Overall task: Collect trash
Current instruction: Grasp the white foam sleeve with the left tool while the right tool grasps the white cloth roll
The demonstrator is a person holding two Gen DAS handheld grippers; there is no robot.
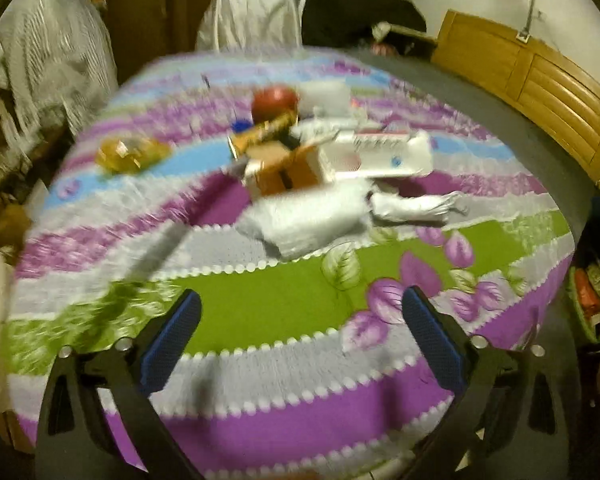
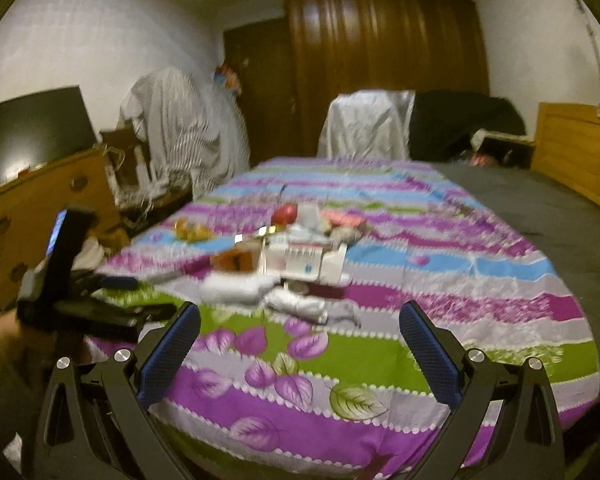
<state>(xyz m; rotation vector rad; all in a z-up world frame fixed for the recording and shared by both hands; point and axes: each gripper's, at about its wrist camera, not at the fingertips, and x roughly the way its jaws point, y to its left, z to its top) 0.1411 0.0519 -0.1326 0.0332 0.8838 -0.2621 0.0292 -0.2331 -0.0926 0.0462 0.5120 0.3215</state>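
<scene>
Both my left gripper point(image 1: 302, 312) and right gripper point(image 2: 300, 328) gape empty above the striped floral bedspread point(image 1: 284, 308). Farther off, mid-bed, lies the jumbled trash pile point(image 1: 320, 168); blur risks misjudged grabs scattering it.

A bedroom in a home. The bed point(image 2: 440, 280) fills the middle of the room, spread with a striped cover of purple, green, blue and grey with a leaf print. Wooden headboard point(image 2: 580, 160) along the bed's right side. Tall dark wooden wardrobe point(image 2: 380, 64) stands beyond the far end of the bed, against a white wall. A chair draped in pale cloth point(image 2: 364, 124) stands just at the bed's far end. Left of the bed, a wooden dresser point(image 2: 40, 208) with a dark screen point(image 2: 32, 120) on top. More striped fabric hangs near the bed's far left corner.
</scene>
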